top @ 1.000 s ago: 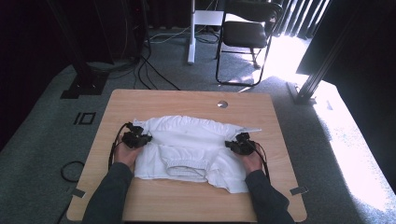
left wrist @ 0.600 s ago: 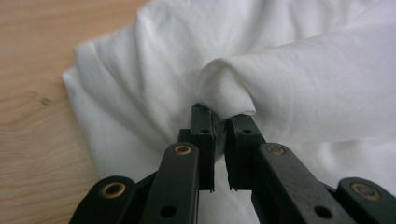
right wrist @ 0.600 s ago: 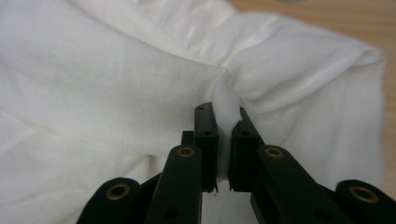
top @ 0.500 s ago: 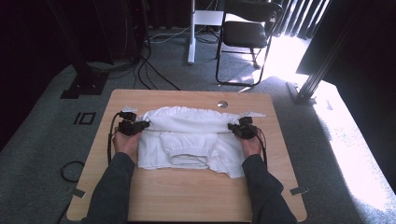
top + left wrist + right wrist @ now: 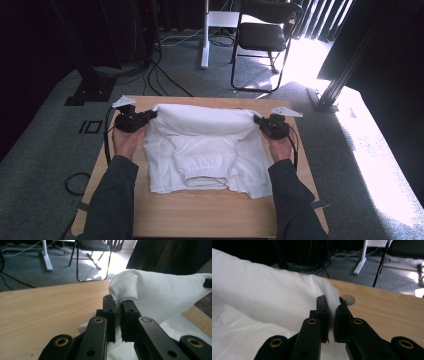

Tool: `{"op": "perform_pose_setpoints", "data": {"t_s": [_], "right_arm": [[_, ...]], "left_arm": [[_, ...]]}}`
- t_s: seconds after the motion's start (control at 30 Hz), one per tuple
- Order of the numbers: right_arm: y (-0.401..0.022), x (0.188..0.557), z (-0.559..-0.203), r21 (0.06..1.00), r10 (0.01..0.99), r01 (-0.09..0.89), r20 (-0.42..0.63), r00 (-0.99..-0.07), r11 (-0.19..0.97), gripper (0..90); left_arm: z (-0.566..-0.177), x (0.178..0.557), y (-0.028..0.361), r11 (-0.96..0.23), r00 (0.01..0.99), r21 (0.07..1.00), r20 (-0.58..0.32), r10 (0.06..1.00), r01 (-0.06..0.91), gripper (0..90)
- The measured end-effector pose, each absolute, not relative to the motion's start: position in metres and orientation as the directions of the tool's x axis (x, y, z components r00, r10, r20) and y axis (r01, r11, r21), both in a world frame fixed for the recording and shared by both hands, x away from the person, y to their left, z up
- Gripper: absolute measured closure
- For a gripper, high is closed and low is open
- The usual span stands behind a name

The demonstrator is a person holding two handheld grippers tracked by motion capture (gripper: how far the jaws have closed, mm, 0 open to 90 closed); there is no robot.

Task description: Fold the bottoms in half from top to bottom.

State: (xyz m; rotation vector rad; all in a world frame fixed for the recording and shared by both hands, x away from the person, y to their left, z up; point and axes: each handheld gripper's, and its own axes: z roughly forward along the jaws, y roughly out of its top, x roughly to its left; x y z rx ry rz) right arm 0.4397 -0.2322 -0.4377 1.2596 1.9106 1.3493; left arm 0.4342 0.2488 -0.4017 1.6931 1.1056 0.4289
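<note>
Tools, left [image 5: 148, 116] and right [image 5: 258, 121], pinch my white garment [image 5: 205, 150] corners mid-fold; next, lay the edge toward 6 o'clock on the surface [image 5: 200, 215].

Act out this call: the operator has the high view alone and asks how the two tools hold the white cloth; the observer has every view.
Operator: Is the left tool truly pinching the cloth?
Observer: Yes. The left gripper view shows its jaws shut on a fold, which bulges above the tips.
Operator: And the right tool?
Observer: The right gripper view shows it shut on the cloth's other end, with fabric squeezed between the jaws.
</note>
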Motion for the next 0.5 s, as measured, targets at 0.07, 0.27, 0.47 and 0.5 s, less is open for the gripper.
{"op": "perform_pose_setpoints", "data": {"t_s": [0.07,0.27,0.47,0.5], "right_arm": [[-0.234,0.439,-0.430,0.918,0.878,0.387,0.111,-0.465,0.089,85.4],[-0.239,0.430,-0.415,0.933,0.873,0.350,0.102,-0.477,0.082,85.4],[-0.245,0.410,-0.417,0.939,0.864,0.335,0.104,-0.493,0.079,85.4],[-0.248,0.399,-0.419,0.942,0.856,0.327,0.104,-0.506,0.079,85.3]], "left_arm": [[-0.395,0.433,0.248,-0.050,0.520,0.892,-0.216,0.826,0.450,85.3],[-0.386,0.419,0.248,-0.033,0.547,0.907,-0.223,0.807,0.419,85.3],[-0.386,0.391,0.249,-0.049,0.591,0.916,-0.215,0.777,0.397,85.3],[-0.386,0.386,0.249,-0.047,0.597,0.918,-0.217,0.772,0.394,85.2]]}}
